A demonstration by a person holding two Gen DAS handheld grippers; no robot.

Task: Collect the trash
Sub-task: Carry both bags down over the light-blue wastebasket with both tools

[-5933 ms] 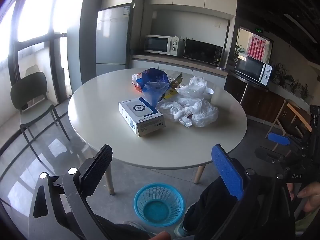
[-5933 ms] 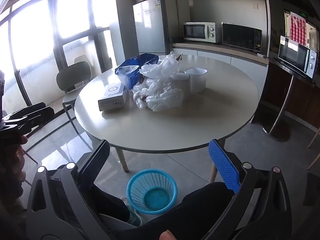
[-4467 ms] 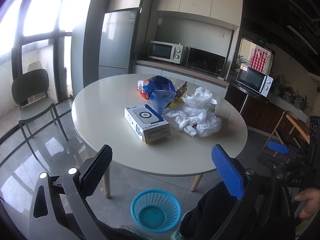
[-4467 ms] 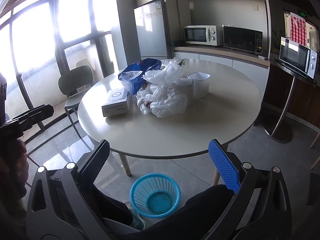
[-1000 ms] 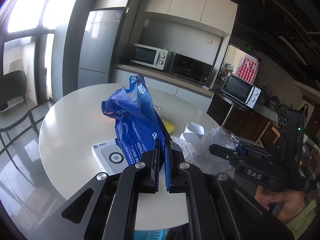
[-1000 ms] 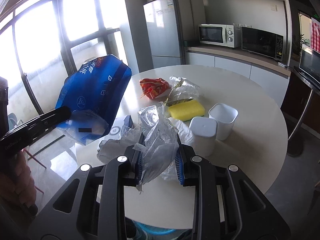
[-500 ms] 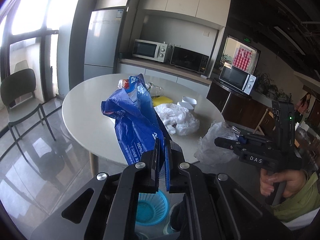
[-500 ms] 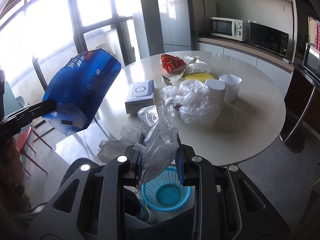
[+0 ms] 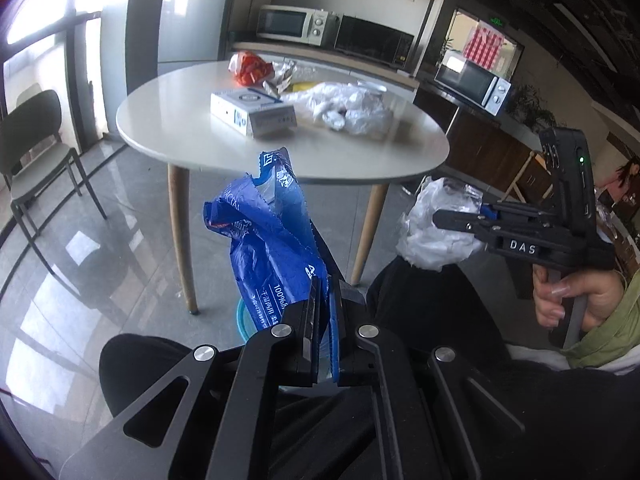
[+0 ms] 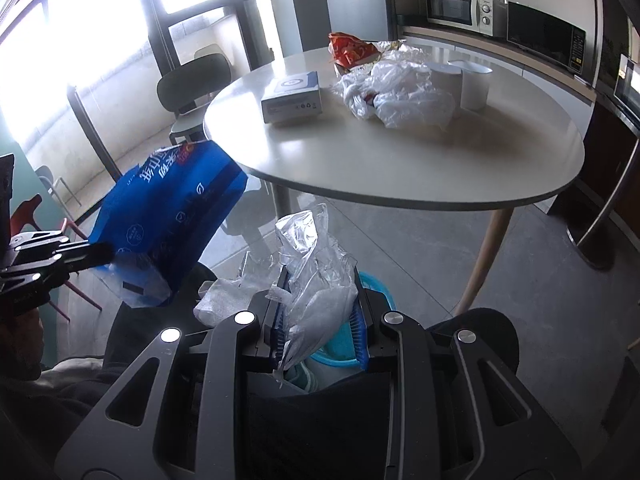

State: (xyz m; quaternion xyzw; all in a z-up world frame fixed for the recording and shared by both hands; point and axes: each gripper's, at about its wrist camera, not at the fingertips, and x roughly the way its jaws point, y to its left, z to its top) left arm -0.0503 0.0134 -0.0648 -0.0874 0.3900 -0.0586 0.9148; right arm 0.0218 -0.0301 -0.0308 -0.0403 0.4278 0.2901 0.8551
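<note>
- The blue bag pinched in the left gripper is glossy, crinkled plastic film.
- The clear bag between the right gripper pads is thin, wrinkled, shiny plastic.
- Beyond both, the table has a smooth, matt, off-white top on pale wooden legs.
- Below the tongs, the basket is turquoise plastic mesh.
- The floor is polished and reflective.
- The box on the table looks like printed cardboard.
</note>
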